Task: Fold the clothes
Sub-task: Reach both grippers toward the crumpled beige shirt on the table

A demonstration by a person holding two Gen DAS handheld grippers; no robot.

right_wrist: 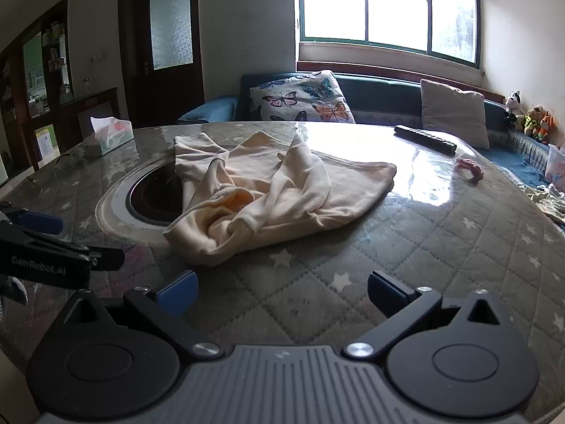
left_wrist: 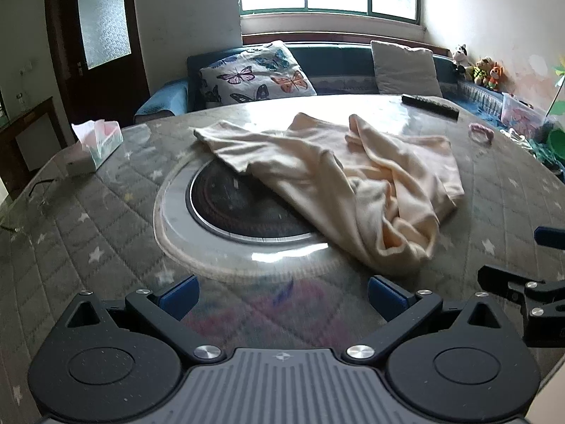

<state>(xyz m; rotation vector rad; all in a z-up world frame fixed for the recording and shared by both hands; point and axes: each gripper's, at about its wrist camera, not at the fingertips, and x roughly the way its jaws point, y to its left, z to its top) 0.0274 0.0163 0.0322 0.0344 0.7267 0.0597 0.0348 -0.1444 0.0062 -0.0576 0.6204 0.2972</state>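
A cream-coloured garment [left_wrist: 339, 180] lies crumpled on the round table, partly over the dark round hotplate [left_wrist: 229, 205]. It also shows in the right wrist view [right_wrist: 279, 190]. My left gripper [left_wrist: 282, 296] is open and empty, hovering short of the garment's near edge. My right gripper [right_wrist: 282, 295] is open and empty, just short of the garment's bunched near end. The right gripper shows at the right edge of the left wrist view [left_wrist: 529, 265]; the left gripper shows at the left edge of the right wrist view [right_wrist: 53, 243].
The table [right_wrist: 441, 247] has a grey quilted star-pattern cover under glass. A tissue box [left_wrist: 97, 146] stands far left, a black remote [left_wrist: 430, 106] and a pink hair tie [left_wrist: 481, 133] far right. A sofa with cushions [left_wrist: 257, 74] lies behind.
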